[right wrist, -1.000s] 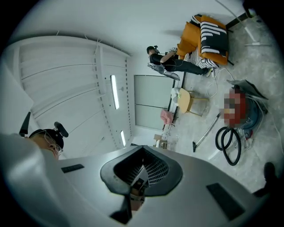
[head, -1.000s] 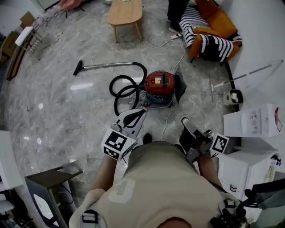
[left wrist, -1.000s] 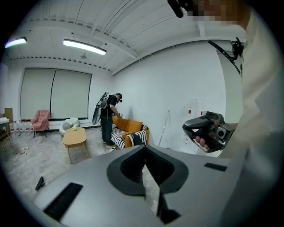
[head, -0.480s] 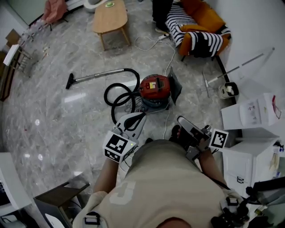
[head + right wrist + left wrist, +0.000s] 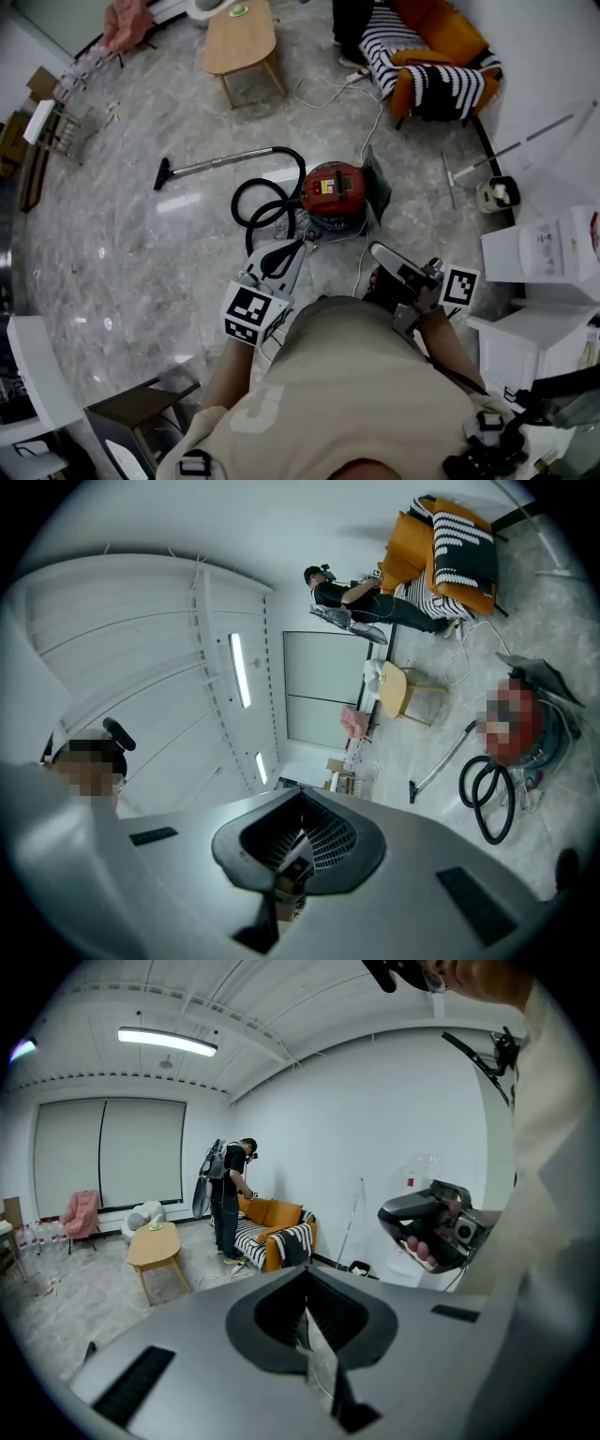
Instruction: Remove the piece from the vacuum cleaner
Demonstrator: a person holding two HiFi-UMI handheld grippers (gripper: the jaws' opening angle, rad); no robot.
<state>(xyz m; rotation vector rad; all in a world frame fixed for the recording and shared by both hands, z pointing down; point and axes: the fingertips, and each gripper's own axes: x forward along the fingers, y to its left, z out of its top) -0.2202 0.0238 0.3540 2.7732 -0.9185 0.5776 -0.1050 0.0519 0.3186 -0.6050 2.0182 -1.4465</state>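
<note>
On the floor ahead of both grippers: red vacuum cleaner (image 5: 336, 190), hose (image 5: 235, 199) coiled at its left, wand (image 5: 220, 164) running off leftward. Left gripper (image 5: 298, 248) lies nearer the hose, jaws clenched, empty. Right gripper (image 5: 377, 251) likewise closed on nothing.

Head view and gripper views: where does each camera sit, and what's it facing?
Head view: on the head, facing down at the vacuum cleaner; shows torso, left gripper, right gripper.
Left gripper view: rides it, facing the sofa; shows shut jaws.
Right gripper view: rides it, tilted, seeing ceiling and vacuum cleaner; shows shut jaws.
Shared: the sofa shows in all three.
</note>
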